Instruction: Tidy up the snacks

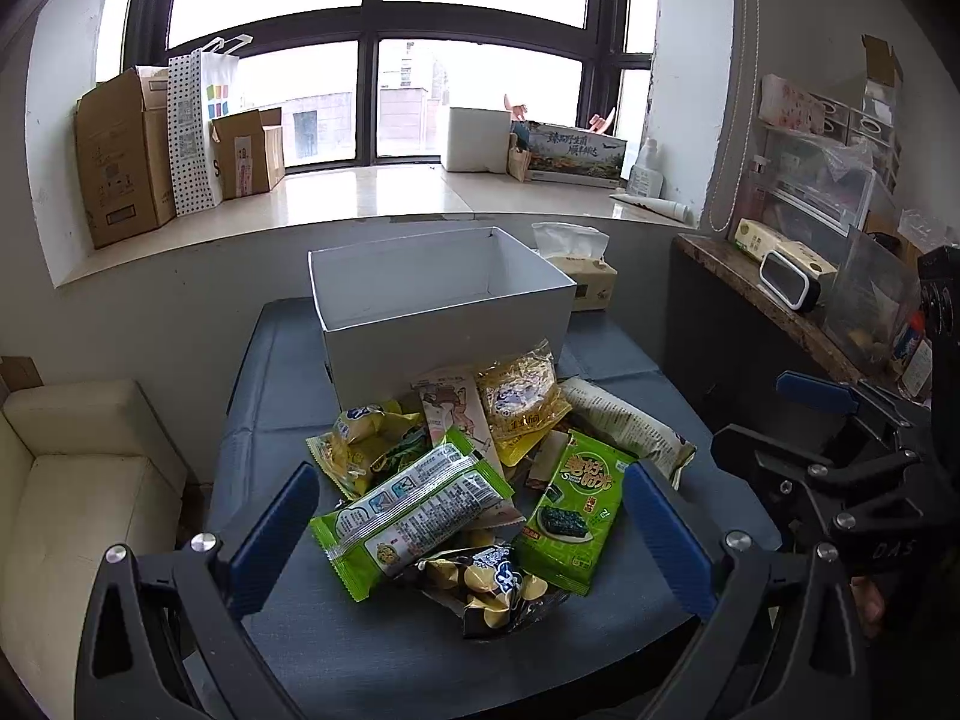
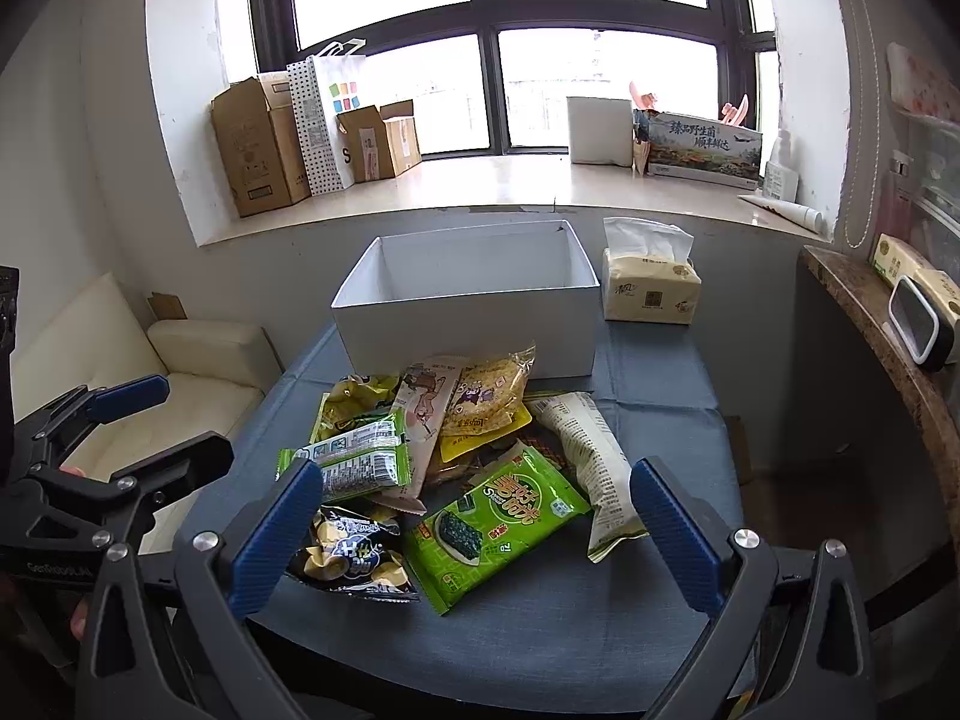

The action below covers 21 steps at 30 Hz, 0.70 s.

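**Both claws wide open over a snack pile in front of the box**

The white box (image 1: 441, 306) stands open and empty on the blue table (image 1: 372, 660). Just in front of it, touching its near wall, lies the snack pile (image 2: 456, 456): a yellow pack (image 1: 522, 402) nearest the box, a pale long pack (image 1: 630, 426) to its right, a green seaweed pack (image 2: 498, 528) and a black pack (image 2: 351, 552) farthest from the box, and a green-and-white bar (image 1: 414, 516) on top toward the left. A tissue pack (image 2: 651, 288) sits just right of the box.

The left gripper (image 1: 474, 540) hangs on the near side of the pile from the box, jaws spread wide, holding nothing. The right gripper (image 2: 474, 534) hangs likewise, jaws wide apart and empty, with the seaweed pack seen between its fingers.
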Each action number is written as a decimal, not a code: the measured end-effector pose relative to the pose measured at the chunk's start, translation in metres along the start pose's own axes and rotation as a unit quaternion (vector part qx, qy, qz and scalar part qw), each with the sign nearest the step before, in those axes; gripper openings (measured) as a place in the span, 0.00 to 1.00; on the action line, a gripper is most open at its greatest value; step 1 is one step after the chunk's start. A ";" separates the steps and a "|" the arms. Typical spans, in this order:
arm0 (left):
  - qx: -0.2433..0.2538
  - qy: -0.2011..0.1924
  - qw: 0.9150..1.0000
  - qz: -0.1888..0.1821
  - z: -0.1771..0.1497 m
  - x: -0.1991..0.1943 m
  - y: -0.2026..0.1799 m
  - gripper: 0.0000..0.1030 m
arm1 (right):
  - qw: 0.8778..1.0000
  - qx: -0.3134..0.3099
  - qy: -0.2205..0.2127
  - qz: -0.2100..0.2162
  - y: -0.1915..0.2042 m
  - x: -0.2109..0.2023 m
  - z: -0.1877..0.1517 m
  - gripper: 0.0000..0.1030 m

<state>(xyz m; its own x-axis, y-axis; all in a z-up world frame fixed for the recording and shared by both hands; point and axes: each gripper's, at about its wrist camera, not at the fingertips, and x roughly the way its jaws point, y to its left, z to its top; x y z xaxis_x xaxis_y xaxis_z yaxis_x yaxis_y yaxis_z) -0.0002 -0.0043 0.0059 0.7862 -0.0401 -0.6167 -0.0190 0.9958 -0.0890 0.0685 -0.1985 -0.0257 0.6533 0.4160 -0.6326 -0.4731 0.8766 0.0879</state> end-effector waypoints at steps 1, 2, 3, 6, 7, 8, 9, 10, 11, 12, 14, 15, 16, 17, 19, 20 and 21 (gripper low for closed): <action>-0.001 0.001 1.000 -0.001 0.001 0.000 0.001 1.00 | 1.000 0.000 0.000 0.000 0.000 0.000 0.000 1.00; -0.002 0.001 1.000 -0.002 0.001 0.000 0.001 1.00 | 1.000 0.001 0.000 0.001 0.000 0.000 0.000 1.00; -0.002 0.000 1.000 -0.001 0.001 0.000 0.001 1.00 | 1.000 0.001 0.000 0.001 0.000 0.000 0.000 1.00; 0.000 0.001 1.000 -0.003 0.000 0.000 -0.001 1.00 | 1.000 0.000 0.001 0.001 0.001 0.000 0.000 1.00; 0.000 0.001 1.000 -0.004 0.000 0.000 -0.001 1.00 | 1.000 -0.001 0.000 0.001 0.001 0.000 -0.001 1.00; 0.001 0.001 1.000 -0.004 0.000 0.000 -0.002 1.00 | 1.000 -0.001 0.000 0.002 0.001 -0.001 -0.001 1.00; 0.002 0.001 1.000 -0.004 0.000 0.000 -0.002 1.00 | 1.000 -0.001 -0.001 0.002 0.001 -0.001 -0.001 1.00; 0.002 0.001 1.000 -0.004 0.000 0.000 -0.002 1.00 | 1.000 -0.001 0.000 0.002 0.001 -0.001 -0.001 1.00; 0.002 0.001 1.000 -0.004 0.000 0.000 -0.002 1.00 | 1.000 -0.002 0.000 0.001 0.002 -0.001 -0.001 1.00; 0.001 0.001 1.000 -0.005 0.000 0.000 -0.002 1.00 | 1.000 -0.002 0.001 0.001 0.002 -0.001 -0.001 1.00; 0.000 0.002 1.000 -0.005 0.001 0.000 -0.002 1.00 | 1.000 -0.001 0.000 0.002 0.002 -0.001 -0.001 1.00; 0.000 0.002 1.000 -0.005 0.001 0.000 -0.002 1.00 | 1.000 -0.001 0.000 0.002 0.002 -0.001 -0.001 1.00; -0.001 0.002 1.000 -0.005 0.001 0.000 -0.002 1.00 | 1.000 -0.001 0.001 0.002 0.002 0.000 -0.001 1.00; -0.001 0.002 1.000 -0.005 0.001 0.000 -0.002 1.00 | 1.000 -0.001 0.001 0.002 0.002 0.000 -0.001 1.00; -0.001 0.001 1.000 -0.005 0.001 0.000 -0.002 1.00 | 1.000 -0.001 0.002 0.003 0.002 0.000 -0.001 1.00; 0.000 0.001 1.000 -0.006 0.001 0.000 -0.002 1.00 | 1.000 -0.002 0.002 0.003 0.002 0.000 -0.001 1.00; 0.000 0.001 1.000 -0.006 0.001 0.000 -0.002 1.00 | 1.000 -0.002 0.002 0.002 0.002 0.000 -0.001 1.00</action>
<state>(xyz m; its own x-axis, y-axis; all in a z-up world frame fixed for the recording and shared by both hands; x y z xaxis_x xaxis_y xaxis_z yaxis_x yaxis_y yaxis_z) 0.0010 -0.0058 0.0070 0.7852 -0.0522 -0.6170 -0.0098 0.9953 -0.0967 0.0669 -0.1969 -0.0268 0.6490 0.4194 -0.6348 -0.4783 0.8738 0.0883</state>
